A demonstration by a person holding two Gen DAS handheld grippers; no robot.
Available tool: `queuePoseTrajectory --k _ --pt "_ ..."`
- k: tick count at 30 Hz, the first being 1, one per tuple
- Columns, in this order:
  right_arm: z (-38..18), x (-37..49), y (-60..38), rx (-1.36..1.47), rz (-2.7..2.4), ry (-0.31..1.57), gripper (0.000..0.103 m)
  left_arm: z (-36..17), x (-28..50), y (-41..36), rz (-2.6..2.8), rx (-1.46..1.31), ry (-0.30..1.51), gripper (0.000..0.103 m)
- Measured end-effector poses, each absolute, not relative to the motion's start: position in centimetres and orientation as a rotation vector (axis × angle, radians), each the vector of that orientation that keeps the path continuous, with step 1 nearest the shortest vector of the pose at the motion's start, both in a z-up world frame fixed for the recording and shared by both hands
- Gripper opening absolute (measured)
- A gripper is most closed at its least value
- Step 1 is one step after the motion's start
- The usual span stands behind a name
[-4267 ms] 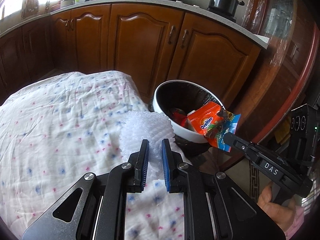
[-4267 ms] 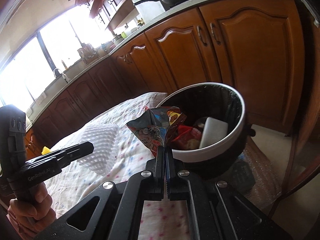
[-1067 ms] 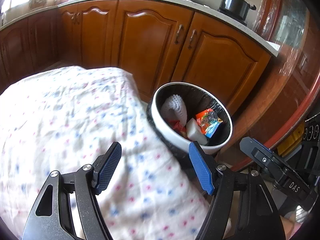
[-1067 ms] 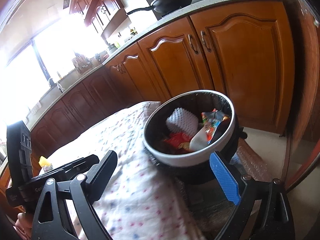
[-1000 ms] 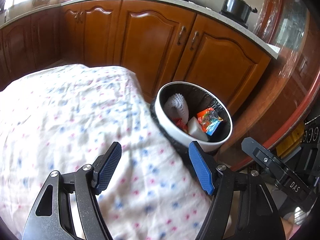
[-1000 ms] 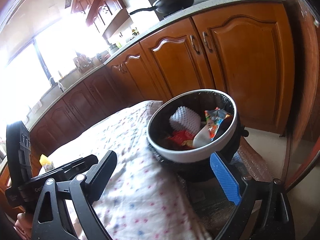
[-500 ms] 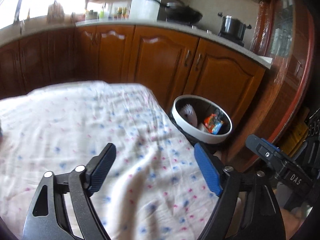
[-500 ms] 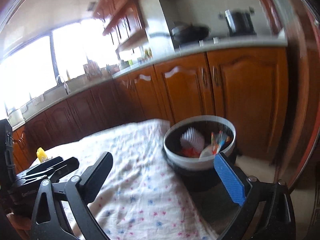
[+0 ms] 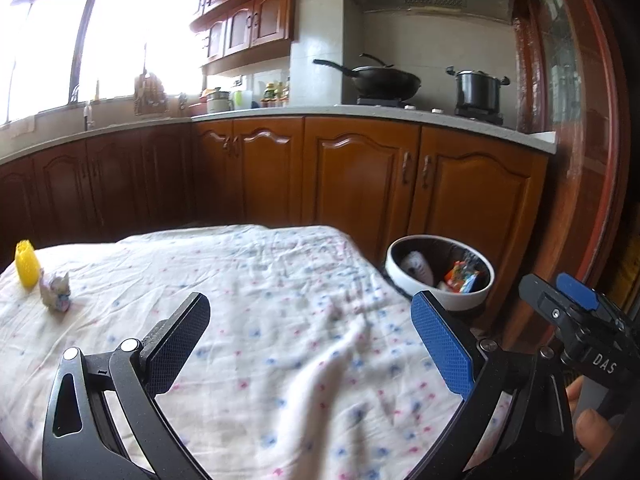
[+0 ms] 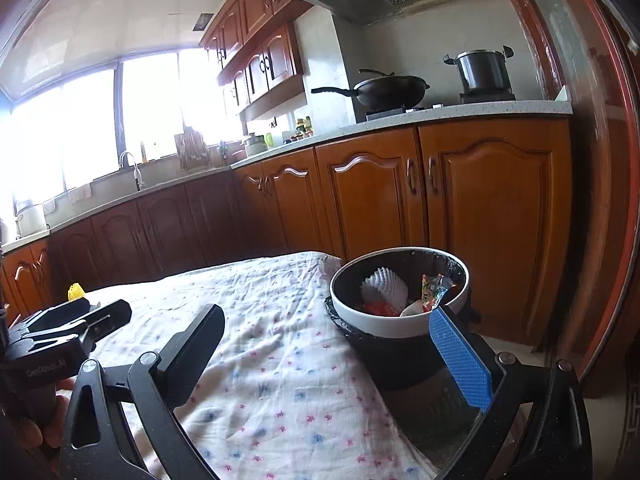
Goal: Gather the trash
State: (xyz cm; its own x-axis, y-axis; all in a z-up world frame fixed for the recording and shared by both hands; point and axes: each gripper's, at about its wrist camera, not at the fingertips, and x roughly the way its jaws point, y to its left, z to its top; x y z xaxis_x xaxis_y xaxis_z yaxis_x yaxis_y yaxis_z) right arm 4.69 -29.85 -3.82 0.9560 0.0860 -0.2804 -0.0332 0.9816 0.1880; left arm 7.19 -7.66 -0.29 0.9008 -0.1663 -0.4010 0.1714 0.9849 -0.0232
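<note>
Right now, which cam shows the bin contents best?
Right wrist: the trash bin sits closer, with white foam net and snack wrapper distinct. Left wrist shows it smaller and farther away.

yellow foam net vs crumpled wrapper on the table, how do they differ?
Colour: the yellow foam net is solid bright yellow; the crumpled wrapper is pale with pink and blue flecks.
Pose: the net stands upright as a tube; the wrapper sits low and scrunched.
Position: the net is nearer the table's far left edge; the wrapper lies just beside it, toward the camera.
Shared: both rest on the floral tablecloth, ungrasped, far from the trash bin.
</note>
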Motion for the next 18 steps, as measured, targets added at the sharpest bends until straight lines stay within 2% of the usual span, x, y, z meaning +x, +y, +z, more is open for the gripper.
queuePoseTrajectory --k 18 --pt "-3.9 4.0 -29.2 0.154 0.057 0.262 0.103 -1.2 6.1 -6.5 -0.106 0.021 0.41 0.103"
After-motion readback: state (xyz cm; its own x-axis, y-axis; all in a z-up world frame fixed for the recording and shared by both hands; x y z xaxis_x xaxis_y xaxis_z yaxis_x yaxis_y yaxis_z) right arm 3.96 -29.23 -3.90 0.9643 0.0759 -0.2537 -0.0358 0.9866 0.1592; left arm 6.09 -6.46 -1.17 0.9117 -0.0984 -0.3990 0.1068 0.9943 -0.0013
